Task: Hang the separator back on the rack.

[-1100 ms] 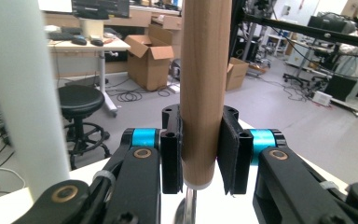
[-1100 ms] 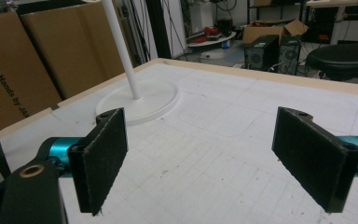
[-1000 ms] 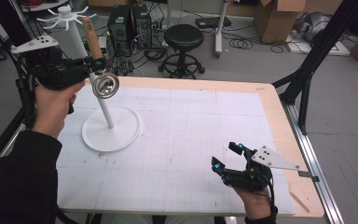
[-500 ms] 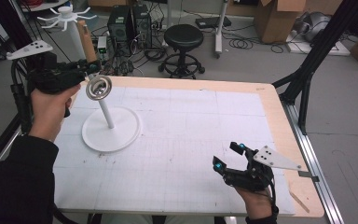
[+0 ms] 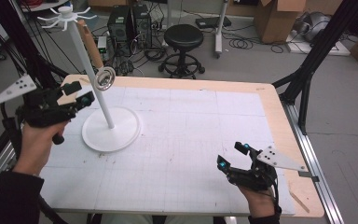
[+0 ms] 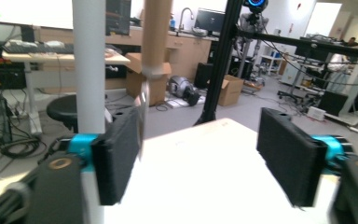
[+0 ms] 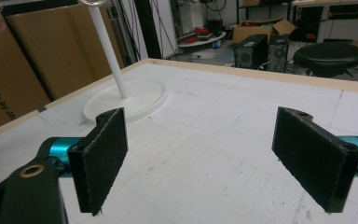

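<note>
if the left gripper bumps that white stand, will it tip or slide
Probably steadier than it looks: the white stand rests on a wide round base on the table, so a low nudge should slide it. Its pole is tall and thin, with a strainer hanging high, so a bump near the top could rock it.

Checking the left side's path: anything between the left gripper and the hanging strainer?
Nothing visible stands between them. The left gripper is open beside the stand's pole, and the strainer hangs just above and past its fingertips. In the left gripper view the pole sits right behind the left jaw, so it crowds that side.
</note>
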A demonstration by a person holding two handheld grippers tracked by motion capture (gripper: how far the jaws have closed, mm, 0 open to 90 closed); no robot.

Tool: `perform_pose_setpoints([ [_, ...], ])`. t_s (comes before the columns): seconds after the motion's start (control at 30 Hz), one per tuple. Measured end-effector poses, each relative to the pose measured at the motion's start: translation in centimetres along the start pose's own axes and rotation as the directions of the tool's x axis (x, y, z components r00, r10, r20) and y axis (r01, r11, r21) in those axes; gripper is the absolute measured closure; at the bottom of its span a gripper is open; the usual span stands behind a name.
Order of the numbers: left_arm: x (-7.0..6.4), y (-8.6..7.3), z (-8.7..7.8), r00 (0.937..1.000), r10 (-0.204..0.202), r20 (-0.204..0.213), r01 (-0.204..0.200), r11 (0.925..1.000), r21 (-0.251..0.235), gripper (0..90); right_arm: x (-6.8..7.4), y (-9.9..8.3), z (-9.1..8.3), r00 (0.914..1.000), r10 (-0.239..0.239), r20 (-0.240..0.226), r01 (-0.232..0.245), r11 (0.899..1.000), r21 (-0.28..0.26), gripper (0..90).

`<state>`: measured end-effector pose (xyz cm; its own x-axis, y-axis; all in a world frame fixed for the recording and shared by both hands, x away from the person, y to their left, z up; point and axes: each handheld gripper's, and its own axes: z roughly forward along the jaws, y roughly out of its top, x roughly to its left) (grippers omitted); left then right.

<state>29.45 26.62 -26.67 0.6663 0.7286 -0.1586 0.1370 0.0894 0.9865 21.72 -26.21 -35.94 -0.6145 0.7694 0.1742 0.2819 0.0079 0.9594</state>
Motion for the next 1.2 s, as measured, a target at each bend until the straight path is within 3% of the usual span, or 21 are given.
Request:
perform_pose_setpoints([
  [0.1, -0.5, -2.3, -0.8, 0.9999, -0.012, 0.002, 0.012, 0.9999, 0.005, 18.9, -0.3, -0.2, -0.1, 0.9999, -0.004, 0.010, 0.004, 1.000, 0.001, 16.7],
  [0.27, -1.4, -6.2, -1.8, 0.9998, 0.003, 0.021, -0.003, 1.0000, -0.008, 18.0, -0.7, -0.6, -0.4, 0.9994, -0.029, 0.017, 0.029, 1.000, -0.001, 16.7],
  [0.63, -3.0, -11.4, -2.8, 0.9988, 0.011, 0.048, -0.013, 0.9990, 0.042, 19.0, -0.7, -1.0, -1.3, 0.9988, -0.040, 0.027, 0.040, 0.999, -0.018, 16.7],
  [0.8, -3.1, -12.3, -2.8, 0.9986, 0.005, 0.053, -0.009, 0.9980, 0.062, 19.2, -0.9, -1.2, -1.4, 0.9989, -0.035, 0.033, 0.036, 0.999, -0.019, 16.7],
  [1.2, -3.2, -12.6, -2.8, 0.9983, 0.004, 0.058, -0.009, 0.9974, 0.072, 19.3, -1.1, -1.3, -1.4, 0.9984, -0.037, 0.042, 0.038, 0.999, -0.017, 16.7],
])
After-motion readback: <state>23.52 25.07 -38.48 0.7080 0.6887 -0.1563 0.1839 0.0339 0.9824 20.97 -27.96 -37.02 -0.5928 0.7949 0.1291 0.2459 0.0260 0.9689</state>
